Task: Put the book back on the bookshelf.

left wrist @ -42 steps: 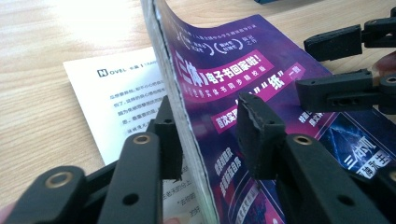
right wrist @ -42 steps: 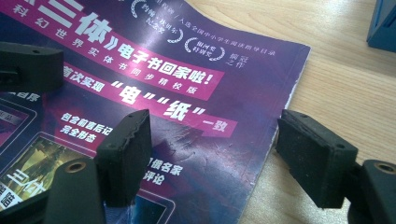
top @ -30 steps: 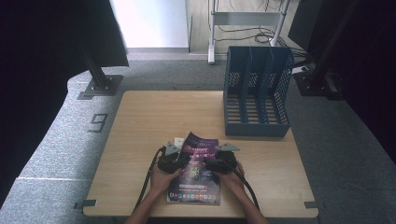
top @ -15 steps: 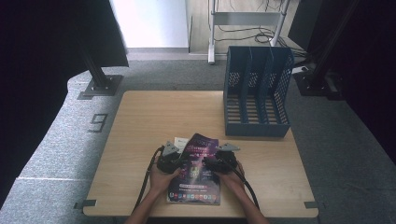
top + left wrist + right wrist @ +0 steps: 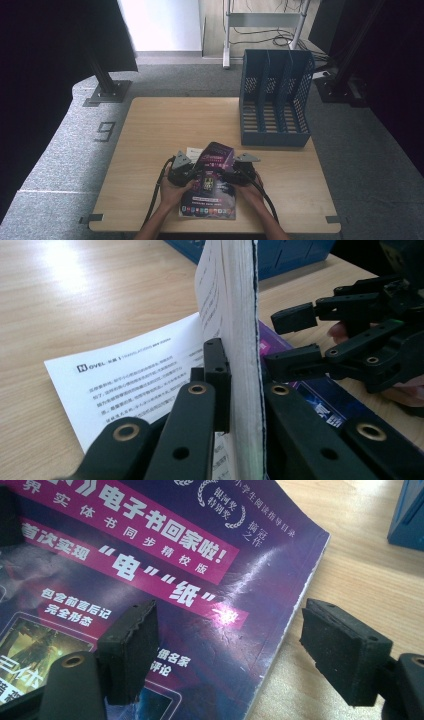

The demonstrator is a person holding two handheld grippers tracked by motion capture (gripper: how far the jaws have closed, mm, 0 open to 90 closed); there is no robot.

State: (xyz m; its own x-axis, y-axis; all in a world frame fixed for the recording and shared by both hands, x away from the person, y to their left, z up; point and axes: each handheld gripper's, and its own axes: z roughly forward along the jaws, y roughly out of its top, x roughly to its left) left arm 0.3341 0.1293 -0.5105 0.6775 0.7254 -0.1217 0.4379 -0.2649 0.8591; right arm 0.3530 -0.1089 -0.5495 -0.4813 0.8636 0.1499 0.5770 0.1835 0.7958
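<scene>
The left gripper [image 5: 239, 390] is clenched on the lifted far pages of a purple glossy paperback book [image 5: 212, 182], which stand upright between its jaws. The right gripper [image 5: 225, 652] hangs released, jaws spread over the book's right edge. The book lies at the near middle of the light wooden table [image 5: 165, 125], its far end raised slightly higher than a second ago. A blue slotted plastic file rack [image 5: 274, 97] stands far right.
</scene>
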